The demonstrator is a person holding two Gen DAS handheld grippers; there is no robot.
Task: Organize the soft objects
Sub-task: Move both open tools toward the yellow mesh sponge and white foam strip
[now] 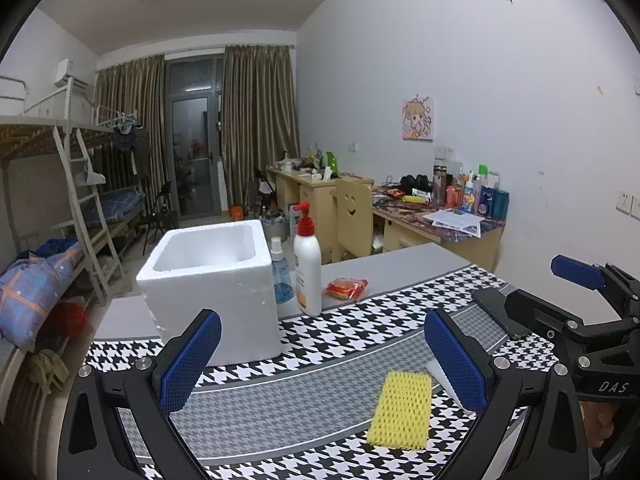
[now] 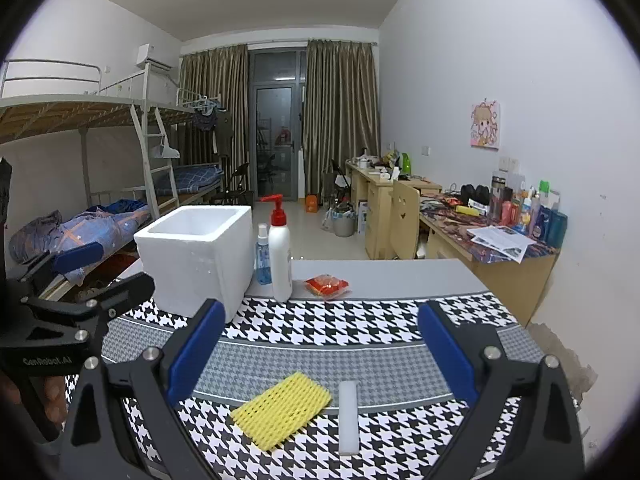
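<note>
A yellow foam net sleeve (image 1: 401,410) (image 2: 281,409) lies flat on the houndstooth cloth. A white foam strip (image 2: 348,417) lies just right of it; in the left wrist view the strip (image 1: 440,376) is partly hidden behind my finger. A white foam box (image 1: 212,280) (image 2: 196,256), open on top, stands at the back left. A red packet (image 1: 346,288) (image 2: 327,285) lies on the grey tabletop. My left gripper (image 1: 324,360) is open and empty, with the sleeve between its fingers. My right gripper (image 2: 320,354) is open and empty above the sleeve and strip.
A white pump bottle (image 1: 307,268) (image 2: 280,256) and a small blue spray bottle (image 1: 280,276) (image 2: 263,258) stand right of the box. The houndstooth cloth (image 2: 360,324) covers the near table. The table's right edge drops off. Bunk beds and desks stand behind.
</note>
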